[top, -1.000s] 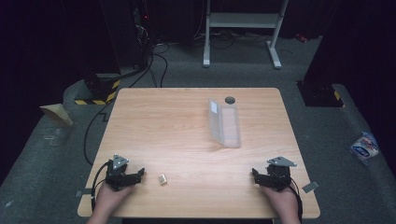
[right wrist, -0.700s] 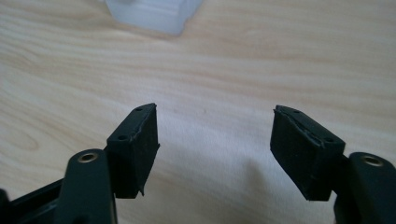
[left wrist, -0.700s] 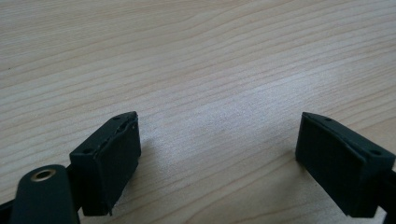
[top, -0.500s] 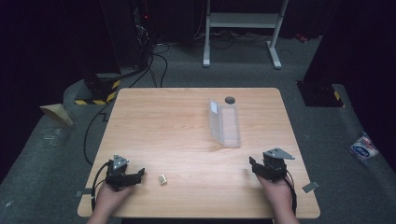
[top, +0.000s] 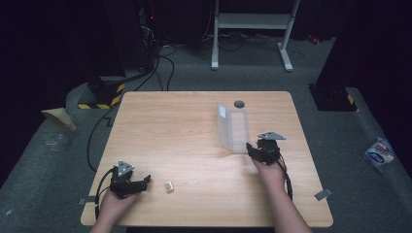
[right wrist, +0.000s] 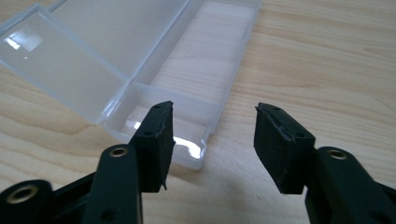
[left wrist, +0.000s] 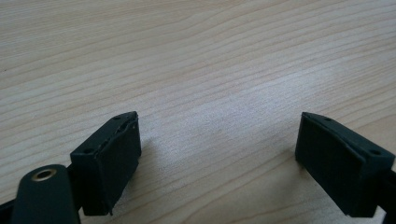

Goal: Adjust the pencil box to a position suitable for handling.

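Observation:
A clear plastic box (top: pixel 234 127) lies open on the wooden table (top: pixel 184 126), its lid (right wrist: pixel 56 70) folded out flat beside the tray. My right gripper (top: pixel 253 147) hovers at the box's near end. Its jaws have just been closing and stand half apart (right wrist: pixel 214 112). The box's near corner (right wrist: pixel 198 156) shows low in the gap, and neither pad presses on it. My left gripper (top: pixel 143 180) rests near the front left edge, open (left wrist: pixel 219 121) over bare wood. A small pale block (top: pixel 169 186) lies just to its right.
A round dark hole (top: pixel 239 104) sits in the tabletop behind the box. Cables (top: pixel 165 58) and a white frame's feet (top: pixel 286 60) lie on the grey floor beyond the table. A white packet (top: pixel 379 154) lies on the floor at right.
My right hand has moved away from the table's front edge, forward and left up to the box. Its jaws have narrowed. The left hand has stayed put.

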### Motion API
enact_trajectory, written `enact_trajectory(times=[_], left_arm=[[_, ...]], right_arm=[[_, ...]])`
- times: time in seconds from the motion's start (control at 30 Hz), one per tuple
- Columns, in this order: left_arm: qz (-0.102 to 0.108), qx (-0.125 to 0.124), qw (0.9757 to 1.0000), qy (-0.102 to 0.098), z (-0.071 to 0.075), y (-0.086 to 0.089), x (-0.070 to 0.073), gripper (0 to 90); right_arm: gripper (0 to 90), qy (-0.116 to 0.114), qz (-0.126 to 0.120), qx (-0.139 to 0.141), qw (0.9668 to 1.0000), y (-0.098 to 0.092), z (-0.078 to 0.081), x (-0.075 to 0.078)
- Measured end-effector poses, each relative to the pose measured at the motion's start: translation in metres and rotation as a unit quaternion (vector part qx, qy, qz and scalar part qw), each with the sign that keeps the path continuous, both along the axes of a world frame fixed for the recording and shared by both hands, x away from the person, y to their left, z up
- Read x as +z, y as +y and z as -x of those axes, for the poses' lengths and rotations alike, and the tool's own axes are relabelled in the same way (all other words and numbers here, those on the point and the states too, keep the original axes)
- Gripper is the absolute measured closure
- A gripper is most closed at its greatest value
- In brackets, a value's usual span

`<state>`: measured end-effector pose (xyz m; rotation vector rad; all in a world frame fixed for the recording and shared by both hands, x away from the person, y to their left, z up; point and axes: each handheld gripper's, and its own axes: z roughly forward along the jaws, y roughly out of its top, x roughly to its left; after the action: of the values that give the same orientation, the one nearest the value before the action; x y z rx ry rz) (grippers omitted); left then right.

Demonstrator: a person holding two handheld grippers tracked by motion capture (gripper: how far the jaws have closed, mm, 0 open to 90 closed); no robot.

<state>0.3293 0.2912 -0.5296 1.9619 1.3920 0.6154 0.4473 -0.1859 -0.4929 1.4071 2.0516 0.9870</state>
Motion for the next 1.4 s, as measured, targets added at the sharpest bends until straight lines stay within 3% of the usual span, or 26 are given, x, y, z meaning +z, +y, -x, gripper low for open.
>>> enact_trajectory(times=[0.1,0.23,0.37,0.5,0.73,0.9,0.97,1.0,1.1,1.17,1.27,1.4], left_arm=[[0.001,0.001,1.0000,0.000,0.000,0.000,0.000,14.7],[0.001,0.001,1.0000,0.000,0.001,0.000,0.000,14.8],[0.001,0.001,1.0000,-0.001,0.001,0.000,0.000,14.8],[0.000,0.000,1.0000,-0.001,0.001,0.000,0.000,14.8],[-0.001,-0.003,1.0000,-0.001,0.000,0.000,0.000,14.8],[-0.003,-0.005,1.0000,-0.001,0.000,0.000,0.000,14.9],[-0.003,-0.005,1.0000,-0.001,0.000,0.000,0.000,14.9],[-0.003,-0.006,1.0000,-0.001,0.000,0.000,0.000,14.9],[-0.004,-0.008,1.0000,0.000,0.000,0.000,0.000,14.9],[-0.002,-0.008,1.0000,0.000,0.000,0.000,0.000,14.8],[0.001,-0.006,1.0000,0.000,0.000,-0.001,0.000,15.0],[0.001,-0.006,1.0000,0.000,0.001,-0.001,0.000,15.0]], right_arm=[[64.4,0.000,0.013,-0.001,0.9999,0.006,-0.006,-0.004],[71.0,0.023,-0.002,-0.010,0.9997,0.005,-0.010,-0.012],[78.0,0.028,0.010,-0.003,0.9995,0.010,-0.010,-0.017],[79.7,0.023,0.013,0.007,0.9996,0.014,-0.005,-0.017],[77.8,0.011,0.021,0.034,0.9992,0.030,0.023,-0.018],[76.1,0.008,0.011,0.043,0.9990,0.036,0.040,-0.018],[74.7,0.001,0.006,0.047,0.9989,0.038,0.045,-0.016],[72.7,-0.020,0.008,0.056,0.9982,0.040,0.046,-0.008],[71.4,-0.030,0.004,0.064,0.9975,0.040,0.041,-0.002],[70.0,-0.015,0.009,0.063,0.9978,0.044,0.029,-0.001],[69.4,-0.002,0.022,0.058,0.9981,0.048,0.017,-0.010],[73.3,0.009,0.032,0.056,0.9979,0.053,0.013,-0.021]])
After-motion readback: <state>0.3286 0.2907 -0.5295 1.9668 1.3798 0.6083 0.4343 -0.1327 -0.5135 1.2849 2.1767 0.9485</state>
